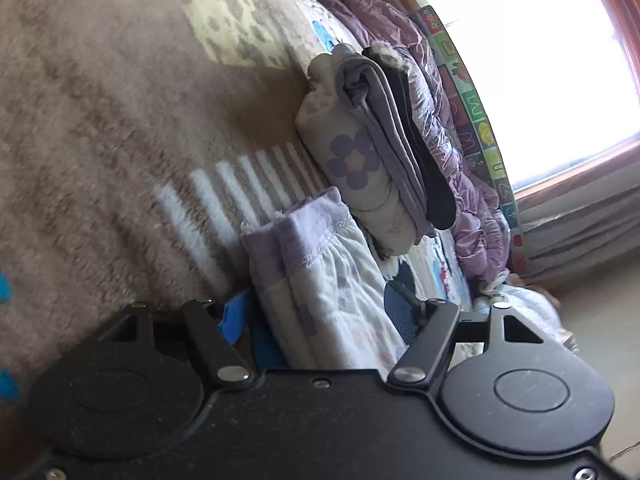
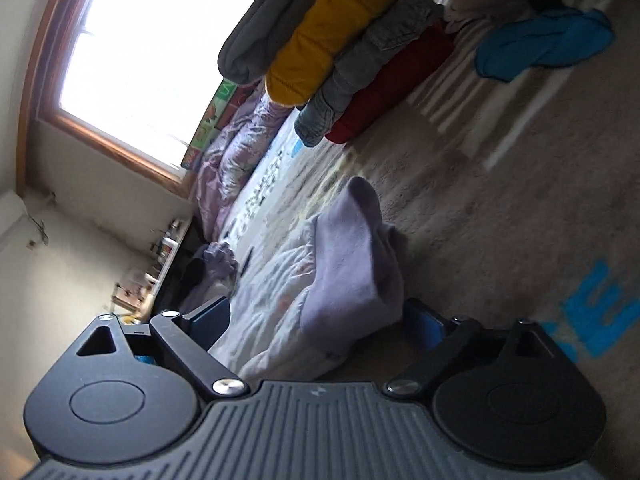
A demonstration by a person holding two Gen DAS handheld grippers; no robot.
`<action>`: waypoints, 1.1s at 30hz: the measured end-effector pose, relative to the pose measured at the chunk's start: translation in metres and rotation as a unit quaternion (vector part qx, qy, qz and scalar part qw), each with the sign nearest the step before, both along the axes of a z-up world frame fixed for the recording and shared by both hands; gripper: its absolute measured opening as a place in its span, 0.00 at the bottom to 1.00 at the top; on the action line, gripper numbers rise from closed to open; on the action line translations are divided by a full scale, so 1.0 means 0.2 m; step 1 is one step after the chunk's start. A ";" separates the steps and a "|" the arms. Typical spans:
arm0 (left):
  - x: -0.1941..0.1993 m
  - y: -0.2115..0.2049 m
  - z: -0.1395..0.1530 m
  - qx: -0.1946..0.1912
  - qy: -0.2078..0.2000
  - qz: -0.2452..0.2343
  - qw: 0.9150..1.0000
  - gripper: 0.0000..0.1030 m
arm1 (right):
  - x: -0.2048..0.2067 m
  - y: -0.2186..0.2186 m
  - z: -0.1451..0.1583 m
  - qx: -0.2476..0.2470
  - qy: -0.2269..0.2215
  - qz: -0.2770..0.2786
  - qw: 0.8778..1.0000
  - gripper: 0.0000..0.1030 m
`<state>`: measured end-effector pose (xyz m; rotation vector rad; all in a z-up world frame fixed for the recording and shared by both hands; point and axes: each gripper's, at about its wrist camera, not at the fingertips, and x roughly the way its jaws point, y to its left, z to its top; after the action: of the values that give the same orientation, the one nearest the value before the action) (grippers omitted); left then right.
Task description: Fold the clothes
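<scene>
Where the left gripper [image 1: 320,312] reaches forward, its two fingers stand on either side of a folded white garment with a lilac fleece hem [image 1: 320,280], and the cloth fills the gap between them, so the jaws are closed on it. On the other side, the right gripper [image 2: 320,320] likewise has that same garment [image 2: 344,264] bunched between its fingers, lilac hem uppermost and white printed cloth trailing away to the left; it too is clamped on the fabric. Both grippers sit low over a beige plush blanket [image 1: 100,120] covering the bed, on which blue lettering [image 2: 600,312] and pale stripes [image 1: 224,200] are visible. Just beyond the held garment, in the left view, a stack of folded clothes [image 1: 372,152] rests on the bed: a cream piece with a purple flower, a grey piece, and a black one. Behind it lies a crumpled purple quilt [image 1: 452,152] against an alphabet-print mat [image 1: 476,120]. In the right view, a second stack [image 2: 360,52] shows red, grey denim, yellow and grey layers, with a blue garment [image 2: 544,44] lying beside it. Farthest off is a bright, wood-framed window [image 1: 540,60].
</scene>
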<state>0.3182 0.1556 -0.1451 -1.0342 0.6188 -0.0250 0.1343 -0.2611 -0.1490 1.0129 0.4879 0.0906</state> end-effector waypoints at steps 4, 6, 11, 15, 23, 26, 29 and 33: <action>0.01 -0.06 0.00 0.033 -0.004 0.010 0.999 0.66 | 0.10 0.04 -0.01 -0.037 -0.003 -0.011 0.999 0.87; 0.02 -0.08 0.00 0.050 -0.005 0.016 0.999 0.62 | 0.13 0.05 -0.02 -0.043 -0.008 -0.023 0.999 0.70; 0.04 -0.09 -0.01 0.073 0.001 0.005 0.997 0.30 | 0.17 0.05 -0.06 -0.045 -0.013 -0.018 0.999 0.34; -0.01 -0.04 0.02 0.040 -0.031 -0.005 0.999 0.19 | 0.12 0.03 -0.01 -0.046 -0.035 -0.016 0.998 0.24; -0.26 0.00 0.20 0.035 -0.085 -0.024 0.995 0.18 | -0.05 -0.03 0.12 -0.020 -0.074 -0.013 0.997 0.16; -0.35 0.02 0.22 0.031 -0.085 -0.025 0.996 0.18 | -0.11 -0.04 0.13 -0.005 -0.071 -0.005 0.997 0.15; -0.44 0.05 0.23 0.030 -0.081 -0.025 0.996 0.18 | -0.17 -0.02 0.15 0.006 -0.073 -0.001 0.997 0.15; -0.52 0.10 0.11 0.042 -0.037 -0.020 0.998 0.18 | -0.27 0.03 0.12 -0.010 -0.053 0.005 0.999 0.15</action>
<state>0.2140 0.1763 -0.1223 -0.9352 0.5687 -0.0724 0.0803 -0.2550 -0.1240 0.9816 0.3970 0.1468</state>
